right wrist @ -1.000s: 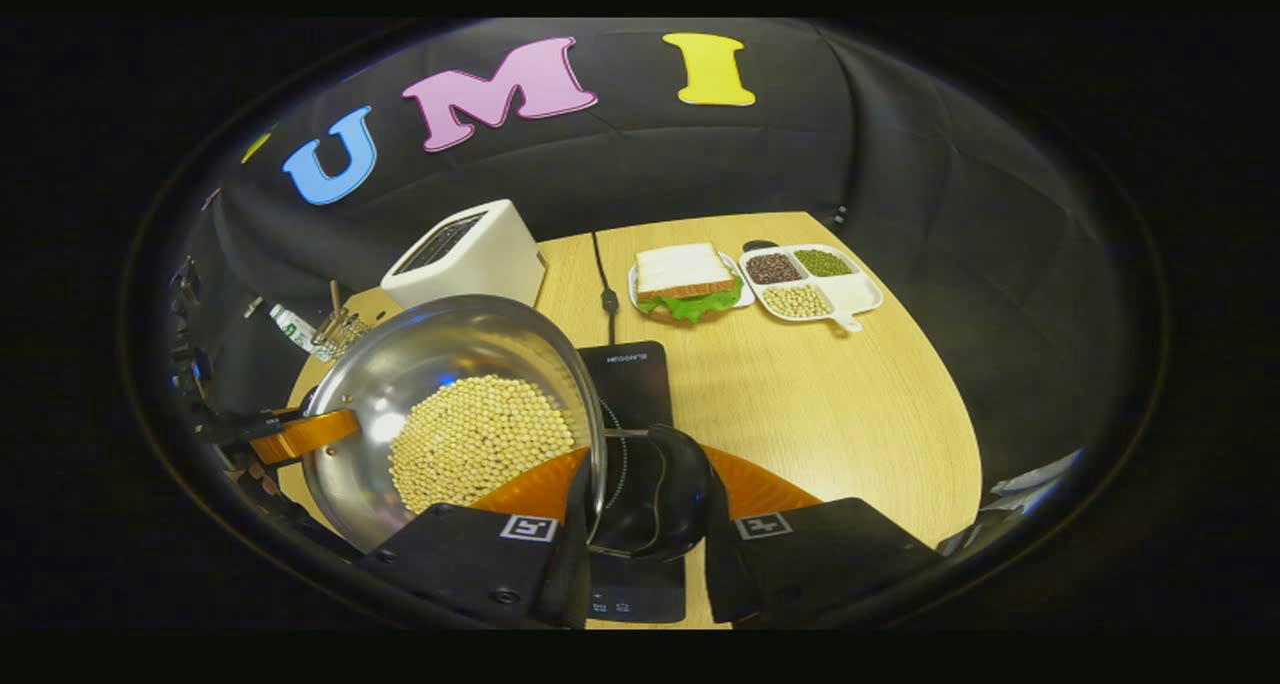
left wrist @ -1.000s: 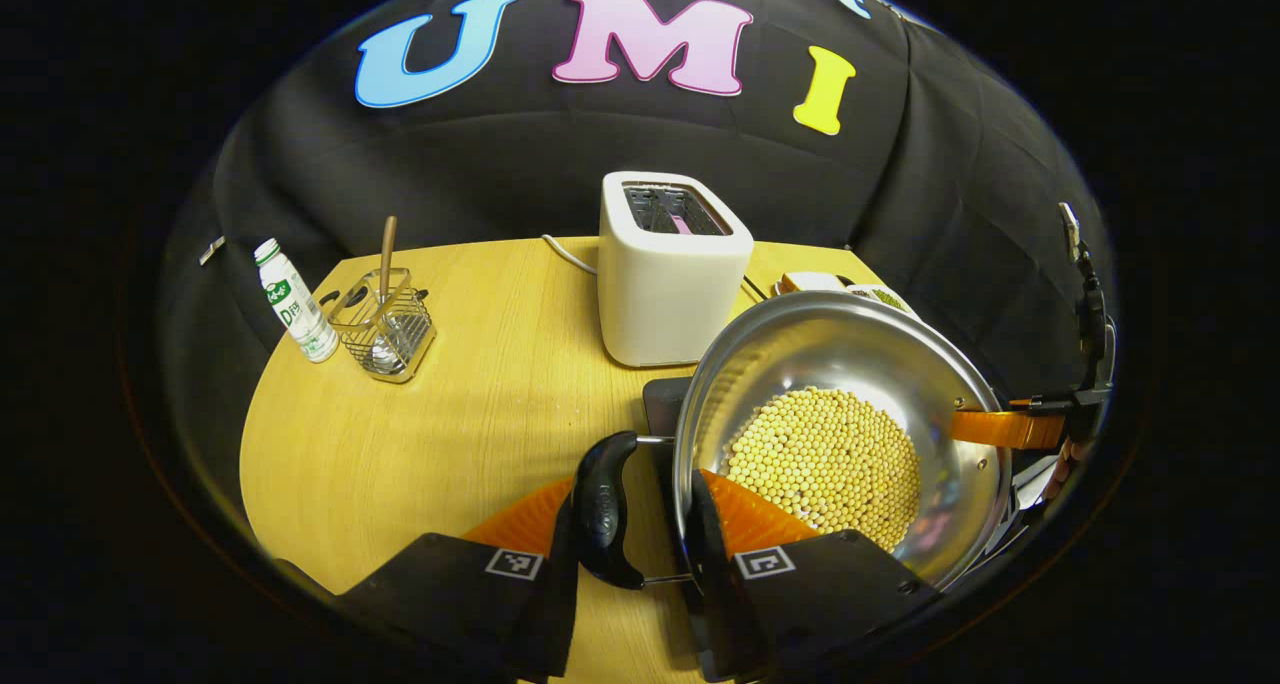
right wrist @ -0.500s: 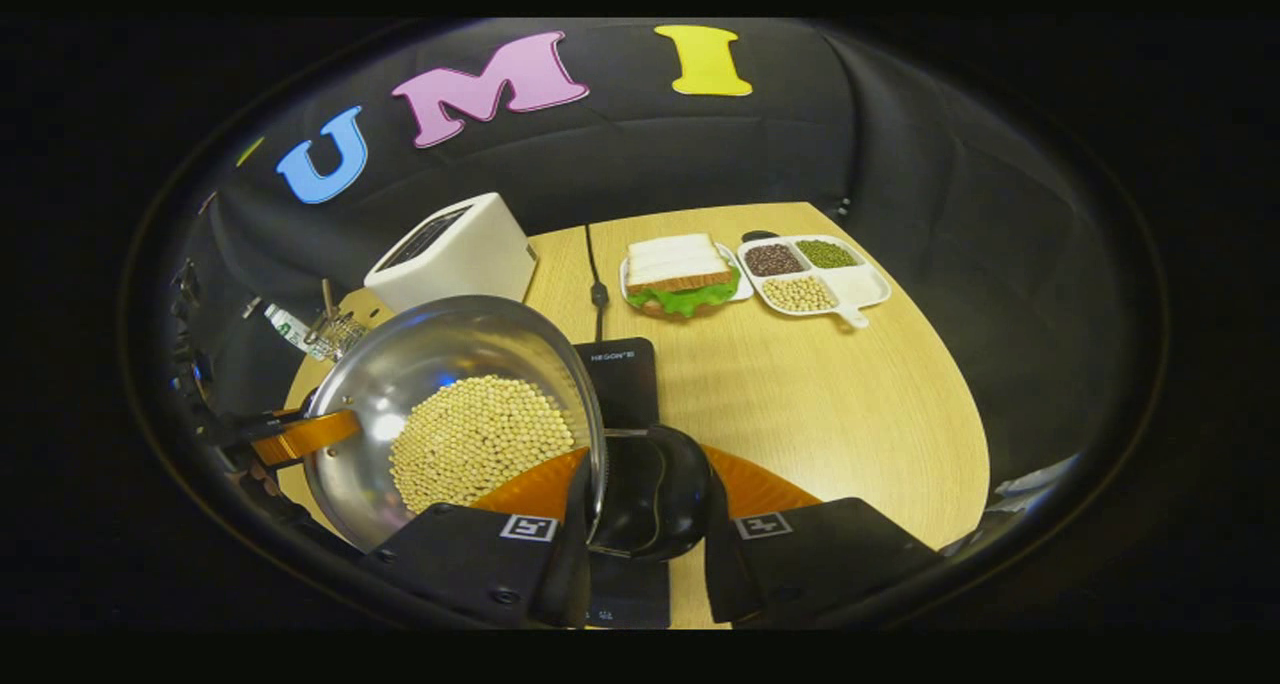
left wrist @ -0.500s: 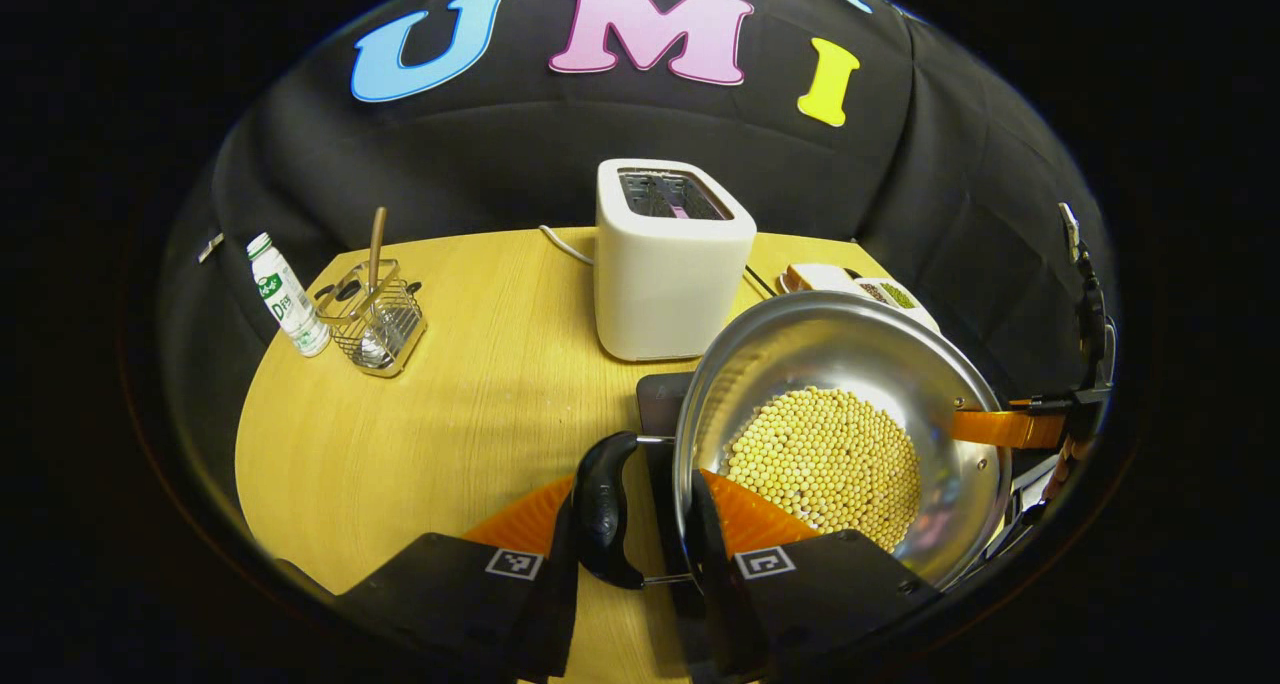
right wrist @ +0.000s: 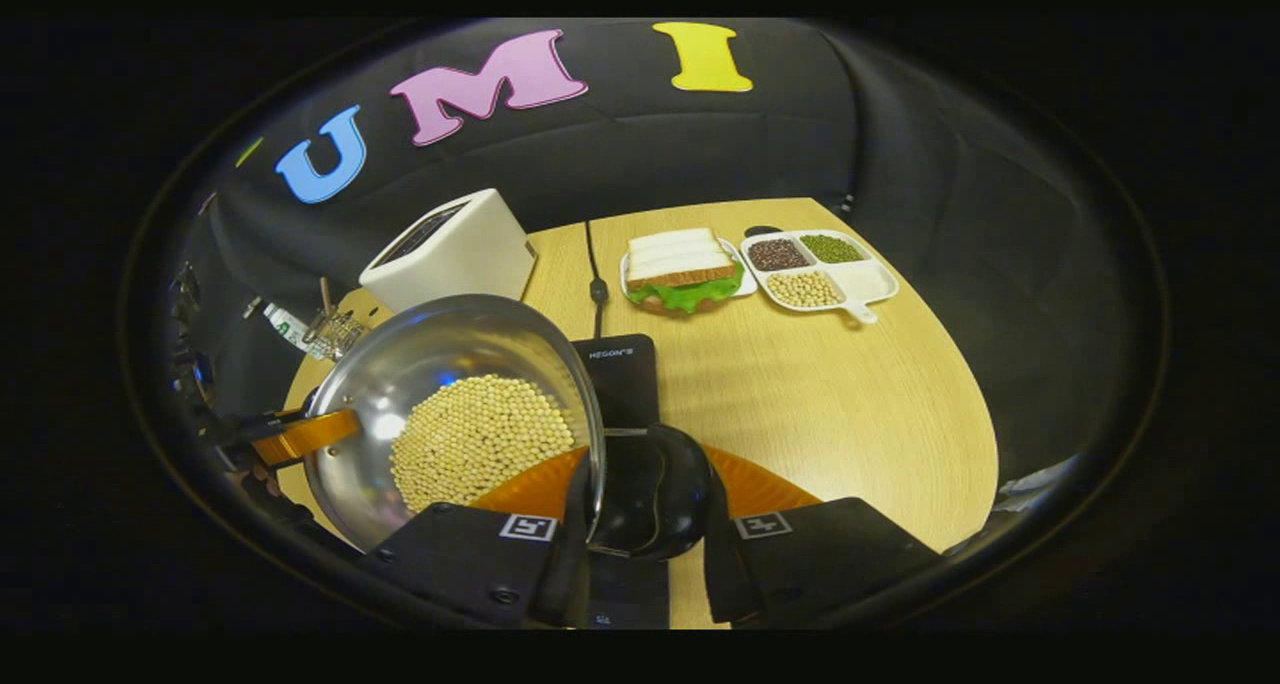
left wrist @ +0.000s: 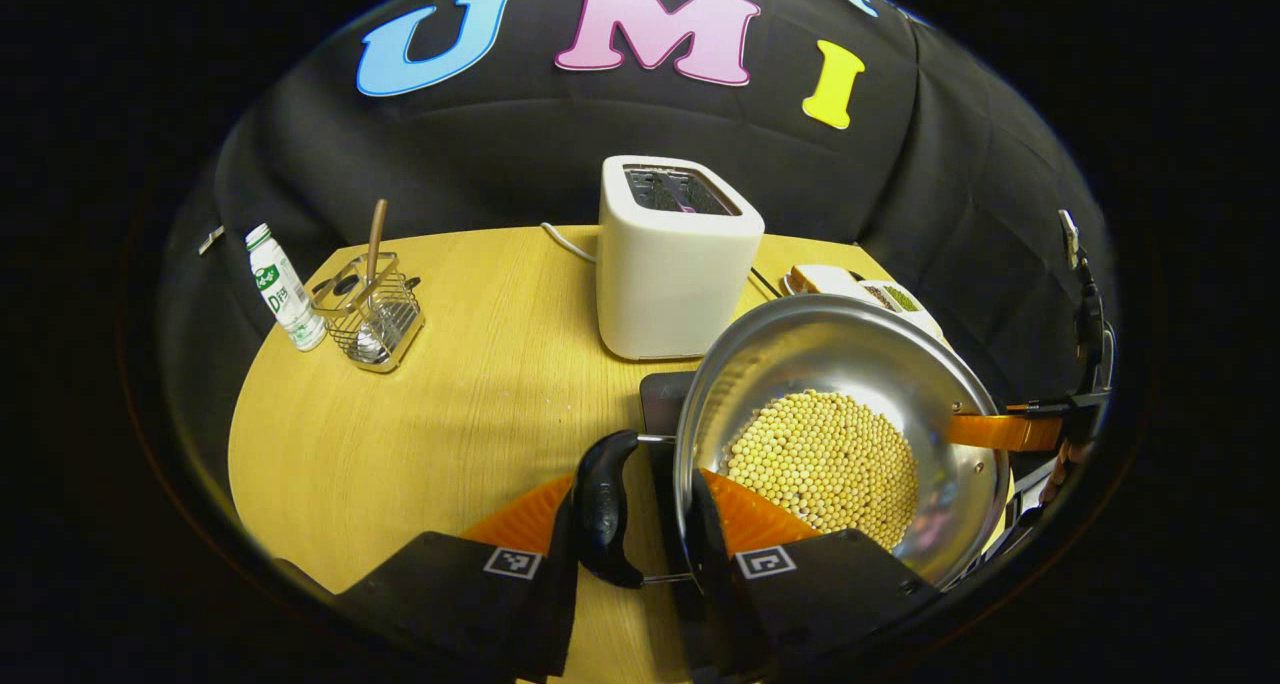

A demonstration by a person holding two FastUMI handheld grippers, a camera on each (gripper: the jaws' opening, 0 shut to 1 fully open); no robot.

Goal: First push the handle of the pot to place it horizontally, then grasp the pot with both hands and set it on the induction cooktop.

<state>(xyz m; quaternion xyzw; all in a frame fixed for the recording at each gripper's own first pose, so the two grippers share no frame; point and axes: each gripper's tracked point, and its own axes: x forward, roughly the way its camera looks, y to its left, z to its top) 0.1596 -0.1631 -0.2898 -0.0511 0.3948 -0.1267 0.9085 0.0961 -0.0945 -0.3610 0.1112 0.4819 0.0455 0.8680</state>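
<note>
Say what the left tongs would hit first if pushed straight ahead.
Likely the toaster. The left tongs already clamp the pot handle; beyond it lies bare table, then the toaster. Depth unclear.

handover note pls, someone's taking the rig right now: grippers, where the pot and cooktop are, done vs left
Left gripper: shut on the pot's left handle.
Right gripper: shut on the pot's right handle.
Pot, with yellow beans inside, is held by both handles above the black induction cooktop.
Done: both-handed grasp; pot brought over the cooktop.
Left: lower it flat onto the cooktop, then open both grippers. Whether the base touches yet cannot be told.
</note>
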